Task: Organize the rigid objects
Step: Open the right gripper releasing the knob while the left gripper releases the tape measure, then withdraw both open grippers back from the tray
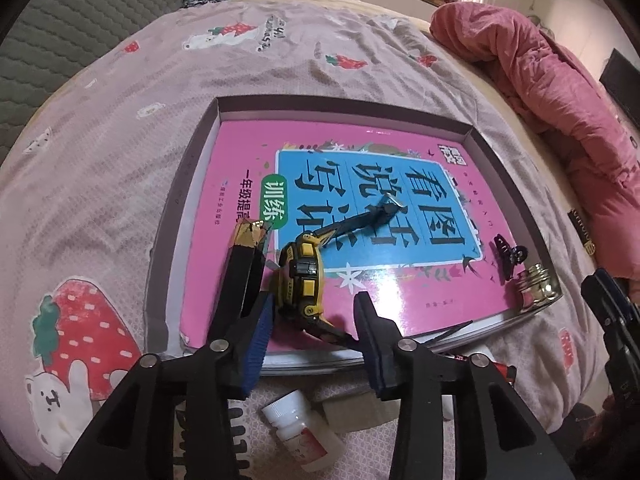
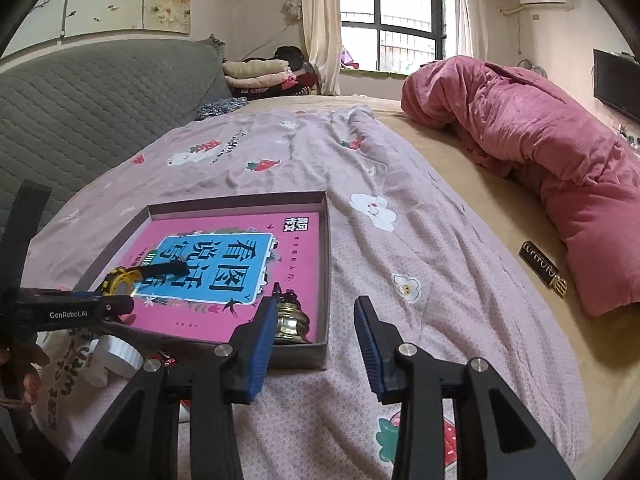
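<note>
A shallow grey box lies on the bed and holds a pink book. On the book sit a yellow-and-black tape measure with a black strap, a black hair clip and a small gold-lidded jar. My left gripper is open, its pads either side of the tape measure without closing on it. A black-and-gold stick stands by the left pad. My right gripper is open and empty over the bedsheet, just right of the box; the jar is by its left pad.
A white pill bottle and a red packet lie on the sheet in front of the box. A rolled pink quilt lies on the right of the bed, with a black-and-gold item beside it. A grey headboard runs along the left.
</note>
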